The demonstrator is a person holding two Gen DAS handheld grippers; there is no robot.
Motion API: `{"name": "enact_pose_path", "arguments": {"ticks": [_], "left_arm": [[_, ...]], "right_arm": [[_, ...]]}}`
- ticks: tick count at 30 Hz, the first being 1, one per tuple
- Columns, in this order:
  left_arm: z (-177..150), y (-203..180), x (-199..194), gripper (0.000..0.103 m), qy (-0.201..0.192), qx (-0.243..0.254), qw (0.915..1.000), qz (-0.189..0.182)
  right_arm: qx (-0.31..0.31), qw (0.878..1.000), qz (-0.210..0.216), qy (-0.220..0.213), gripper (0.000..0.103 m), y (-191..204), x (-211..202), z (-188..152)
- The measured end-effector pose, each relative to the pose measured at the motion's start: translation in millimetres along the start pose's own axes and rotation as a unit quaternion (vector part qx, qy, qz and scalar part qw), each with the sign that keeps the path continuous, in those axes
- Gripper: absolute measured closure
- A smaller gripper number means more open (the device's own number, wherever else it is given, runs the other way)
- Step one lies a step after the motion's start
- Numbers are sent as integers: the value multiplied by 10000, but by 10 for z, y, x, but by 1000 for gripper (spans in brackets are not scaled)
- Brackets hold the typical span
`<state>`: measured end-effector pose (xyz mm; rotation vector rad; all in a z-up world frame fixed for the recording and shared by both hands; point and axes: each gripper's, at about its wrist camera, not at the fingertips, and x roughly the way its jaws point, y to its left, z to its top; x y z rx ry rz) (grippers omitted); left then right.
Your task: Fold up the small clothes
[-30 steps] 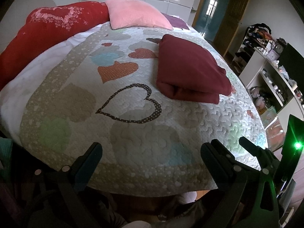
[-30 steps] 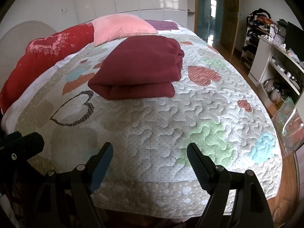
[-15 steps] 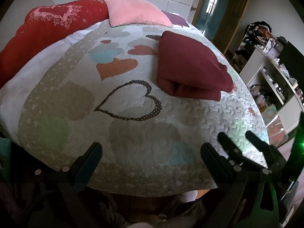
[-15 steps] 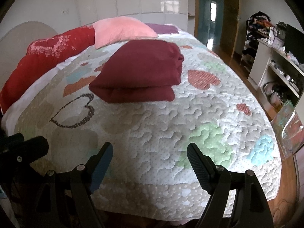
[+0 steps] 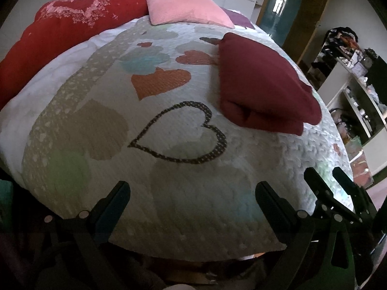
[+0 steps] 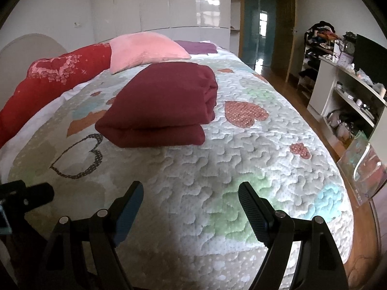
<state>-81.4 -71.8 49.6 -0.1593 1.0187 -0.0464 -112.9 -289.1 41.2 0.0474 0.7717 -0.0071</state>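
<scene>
A dark red garment [image 5: 261,84] [image 6: 164,104] lies folded into a thick rectangle on the heart-patterned quilt [image 5: 169,188] [image 6: 241,174] of a bed. My left gripper [image 5: 192,193] hangs open over the quilt's near edge, well short of the garment, which sits up and to its right. My right gripper [image 6: 191,193] is also open with nothing between its fingers, and the folded garment lies beyond it, slightly left. The right gripper's fingers [image 5: 338,188] show at the lower right of the left wrist view.
A red cushion [image 6: 53,79] and a pink pillow [image 6: 145,50] lie at the head of the bed. White shelves [image 6: 350,96] with clutter and a dark screen stand at the right. A wooden floor and a doorway [image 6: 261,31] lie beyond the bed.
Both grippers have tilted and drawn back slightly from the bed, staying open. The folded garment has not moved.
</scene>
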Motion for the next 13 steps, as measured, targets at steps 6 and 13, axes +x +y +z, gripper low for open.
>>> {"name": "enact_pose_path", "arguments": {"ticks": [6,13], "left_arm": [[78,-92,67,0,34,157,9998,95],[246,-254,34,0,-222,391,9990,42]], "right_arm": [[-103,9999,96,-9,18,-4,92,69],[-108,9993,342,39,18,-44,205,154]]}}
